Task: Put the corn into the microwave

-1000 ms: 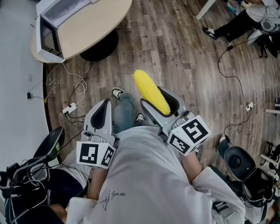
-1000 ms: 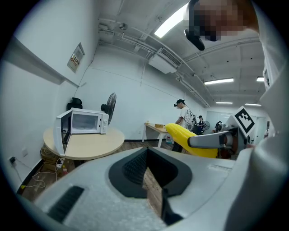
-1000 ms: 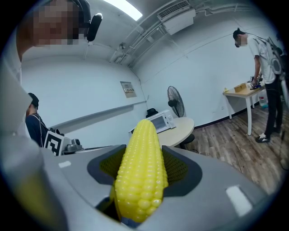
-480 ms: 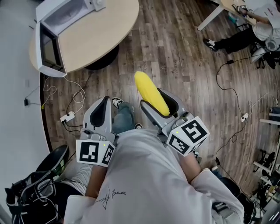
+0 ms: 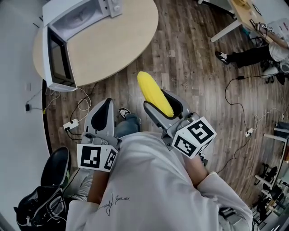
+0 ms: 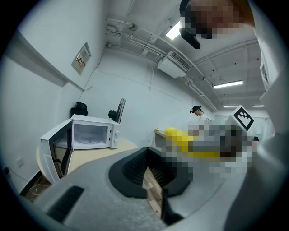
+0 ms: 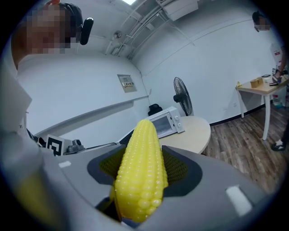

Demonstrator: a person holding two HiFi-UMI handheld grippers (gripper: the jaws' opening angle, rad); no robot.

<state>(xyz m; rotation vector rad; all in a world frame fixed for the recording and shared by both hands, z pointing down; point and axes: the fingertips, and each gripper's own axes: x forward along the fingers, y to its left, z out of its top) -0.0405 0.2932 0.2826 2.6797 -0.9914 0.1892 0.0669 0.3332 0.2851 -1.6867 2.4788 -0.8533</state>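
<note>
A yellow corn cob (image 5: 153, 92) lies lengthwise between the jaws of my right gripper (image 5: 159, 100), which is shut on it; its tip sticks out past the fingertips. In the right gripper view the corn (image 7: 140, 167) fills the jaws of the right gripper (image 7: 144, 155), and the white microwave (image 7: 167, 121) shows beyond it. The microwave (image 5: 67, 31) stands at the left end of a round beige table (image 5: 122, 40) with its door swung open. My left gripper (image 5: 103, 113) is held level beside the right, jaws together with nothing between them. From the left gripper (image 6: 151, 180) the microwave (image 6: 90, 135) shows its open cavity.
Cables and a power strip (image 5: 70, 122) trail on the wooden floor by the wall. A black chair (image 5: 54, 167) sits at lower left. A seated person's legs (image 5: 248, 52) and a desk (image 5: 246, 13) are at upper right. A standing fan (image 7: 181, 97) is behind the table.
The table and the open microwave have come nearer and lower in the head view. Both grippers keep their pose, the corn still in the right one.
</note>
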